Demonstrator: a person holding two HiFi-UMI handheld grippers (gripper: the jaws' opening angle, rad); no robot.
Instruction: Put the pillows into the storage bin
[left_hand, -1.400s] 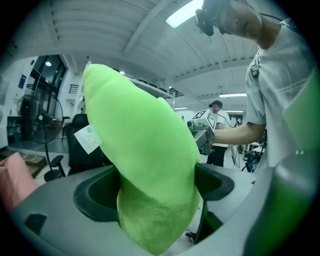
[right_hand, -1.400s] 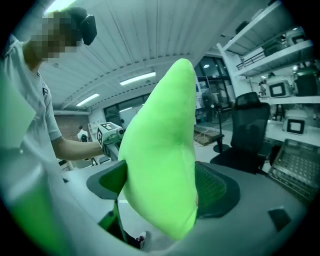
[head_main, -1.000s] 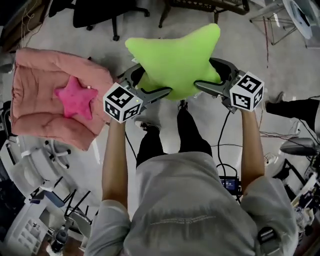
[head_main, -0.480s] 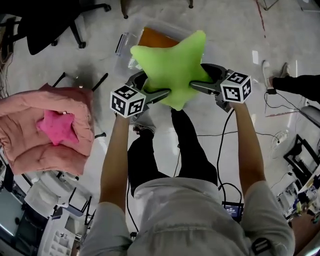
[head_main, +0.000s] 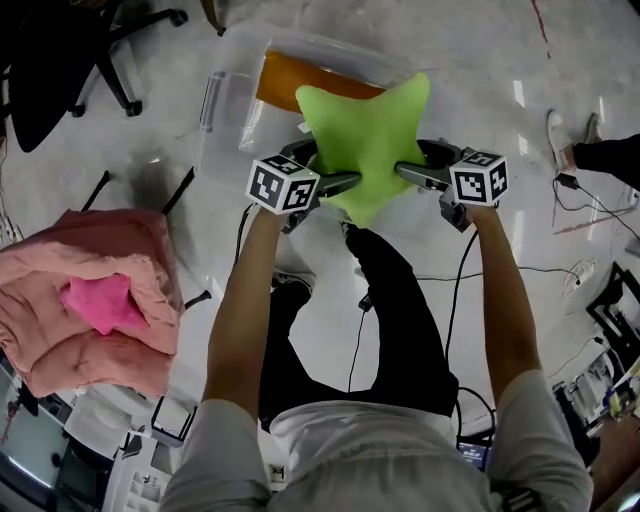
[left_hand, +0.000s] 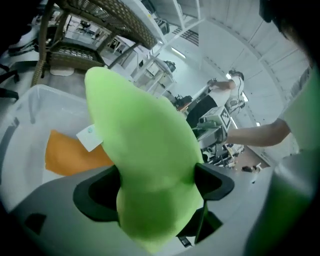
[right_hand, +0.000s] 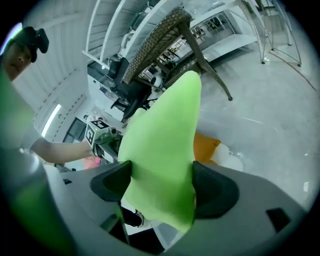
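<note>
Green star pillow is held up between both grippers, over the near right rim of the clear storage bin on the floor.

- Left gripper: fingers clenched on the pillow's left arm.
- Right gripper: fingers have just been closing and pinch its right arm.
- Pillow: broad face up, long axis near to far. One tip points at the person, two point far over the bin.
- Orange pillow lies inside the bin.
- Pink star pillow is well apart, at left.
</note>
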